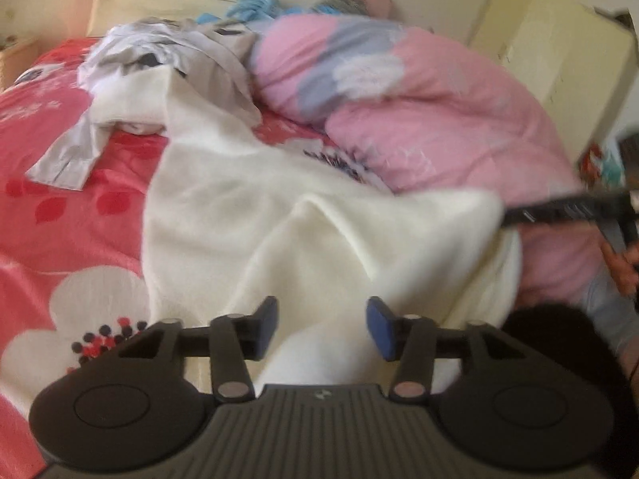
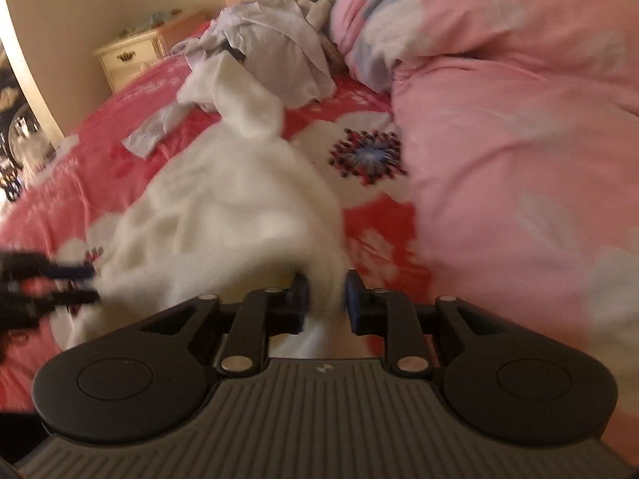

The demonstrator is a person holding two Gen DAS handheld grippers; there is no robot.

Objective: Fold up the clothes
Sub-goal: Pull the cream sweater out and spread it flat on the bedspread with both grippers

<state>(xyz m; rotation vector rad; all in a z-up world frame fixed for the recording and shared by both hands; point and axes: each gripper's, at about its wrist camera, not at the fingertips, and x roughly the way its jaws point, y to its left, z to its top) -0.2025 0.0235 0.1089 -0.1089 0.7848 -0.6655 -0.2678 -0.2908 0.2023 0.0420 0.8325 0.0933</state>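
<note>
A white fleecy garment [image 1: 255, 215] lies spread and rumpled on the red flowered bedsheet [image 1: 60, 215]. My left gripper [image 1: 322, 325] is low over its near part, jaws wide apart, with white cloth running between the fingers [image 1: 266, 319]. In the right wrist view the left gripper [image 2: 78, 284] shows at the left edge of the garment [image 2: 223, 207], fingers apart. My right gripper [image 2: 326, 299] has its pads close on a bunch of white cloth. In the left wrist view the right gripper [image 1: 515, 215] pinches the garment's raised right corner.
A pile of grey and white clothes [image 1: 171, 52] lies at the far end of the bed, one grey sleeve [image 1: 68, 159] trailing out. A bulky pink duvet [image 1: 419, 111] fills the right side. A cream bedside cabinet [image 2: 127, 60] stands beyond the bed. A hand [image 1: 623, 263] shows at right.
</note>
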